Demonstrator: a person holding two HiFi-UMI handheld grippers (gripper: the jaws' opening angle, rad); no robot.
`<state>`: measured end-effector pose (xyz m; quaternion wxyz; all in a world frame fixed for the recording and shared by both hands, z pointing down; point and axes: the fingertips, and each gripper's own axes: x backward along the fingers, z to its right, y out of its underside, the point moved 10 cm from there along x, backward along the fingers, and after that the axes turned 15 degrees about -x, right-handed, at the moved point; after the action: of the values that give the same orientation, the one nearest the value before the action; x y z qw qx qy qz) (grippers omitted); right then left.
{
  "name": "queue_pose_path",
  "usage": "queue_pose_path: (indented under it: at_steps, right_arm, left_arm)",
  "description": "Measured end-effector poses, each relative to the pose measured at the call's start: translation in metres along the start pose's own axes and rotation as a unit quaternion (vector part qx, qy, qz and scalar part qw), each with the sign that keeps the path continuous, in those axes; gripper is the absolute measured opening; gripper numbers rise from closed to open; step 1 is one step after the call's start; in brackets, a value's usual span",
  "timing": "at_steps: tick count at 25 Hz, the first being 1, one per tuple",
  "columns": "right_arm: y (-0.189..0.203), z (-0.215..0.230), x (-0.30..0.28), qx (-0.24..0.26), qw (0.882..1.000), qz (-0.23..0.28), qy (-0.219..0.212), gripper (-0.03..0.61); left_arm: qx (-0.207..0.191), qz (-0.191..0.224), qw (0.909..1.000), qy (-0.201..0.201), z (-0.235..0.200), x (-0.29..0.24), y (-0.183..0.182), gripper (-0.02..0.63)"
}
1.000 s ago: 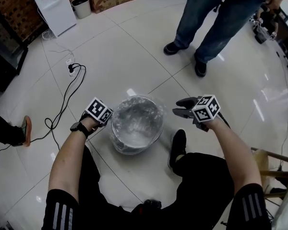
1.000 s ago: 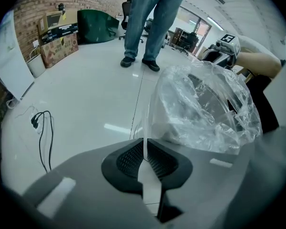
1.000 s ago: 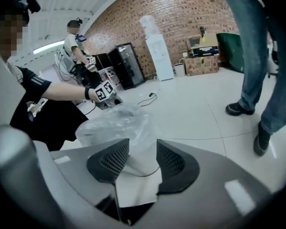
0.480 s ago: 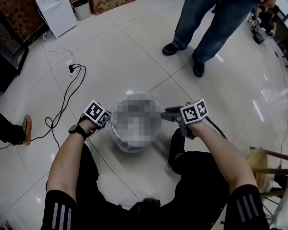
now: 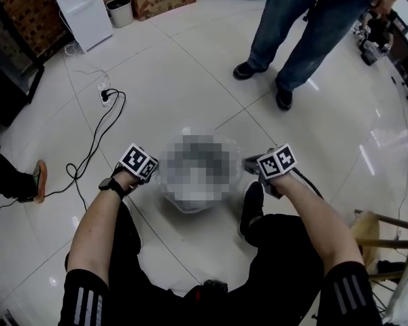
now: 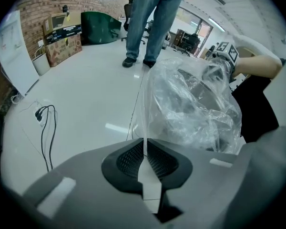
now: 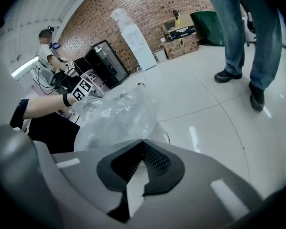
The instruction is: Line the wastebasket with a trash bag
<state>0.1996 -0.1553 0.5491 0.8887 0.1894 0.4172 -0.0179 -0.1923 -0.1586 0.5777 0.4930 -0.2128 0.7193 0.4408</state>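
The white tiled floor (image 5: pixel 190 80) carries everything here; there is no bench. On it, between the person's knees, stands the round basket (image 5: pixel 185 208), most of it masked in the head view. A clear bag (image 6: pixel 190 113) is draped loosely over and into it. It is crumpled and puffed above the rim rather than folded down around it, so the lining looks only partly done.

The bag is thin, soft film: almost weightless, slippery, quick to bunch or slide off, and easy to tear if dragged over the rim. I judge the best hold to be at its mouth edge, at two opposite spots, so the opening can be stretched and turned over the rim. The basket looks light and may shift under an uneven pull.

The left gripper (image 6: pixel 144 147), at the basket's left side, has its jaws clamped on a narrow fold of the bag's edge, which runs up taut from the tips. The right gripper (image 7: pixel 143 144), at the right side, has just brought its jaws together. The bag lies just beyond the tips and no film shows between them, so that side may need another bite
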Motion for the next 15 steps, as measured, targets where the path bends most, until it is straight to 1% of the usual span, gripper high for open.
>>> queue_pose_path:
  at_steps: [3, 6, 9, 13, 15]
  right_arm:
    - [0.008, 0.006, -0.014, 0.01, 1.0, -0.012, 0.011, 0.006]
    - [0.009, 0.003, -0.029, 0.04, 0.999, -0.013, 0.022, 0.007]
    - [0.009, 0.005, -0.041, 0.06, 0.998, -0.016, 0.033, 0.008]
    - [0.016, 0.018, -0.055, 0.072, 0.996, -0.029, 0.039, 0.008]
    - [0.017, 0.022, -0.061, 0.068, 0.997, -0.03, 0.037, 0.008]
  left_arm:
    - [0.006, 0.012, 0.9999, -0.005, 0.001, -0.002, 0.003, 0.017]
    - [-0.002, 0.004, 0.9997, -0.023, -0.003, -0.002, 0.005, 0.017]
    - [0.009, 0.0, 0.9995, -0.03, -0.011, -0.006, 0.009, 0.017]
    - [0.012, 0.005, 0.9993, -0.034, -0.019, -0.023, 0.014, 0.017]
    - [0.01, 0.007, 0.9992, -0.038, -0.022, -0.03, 0.015, 0.017]
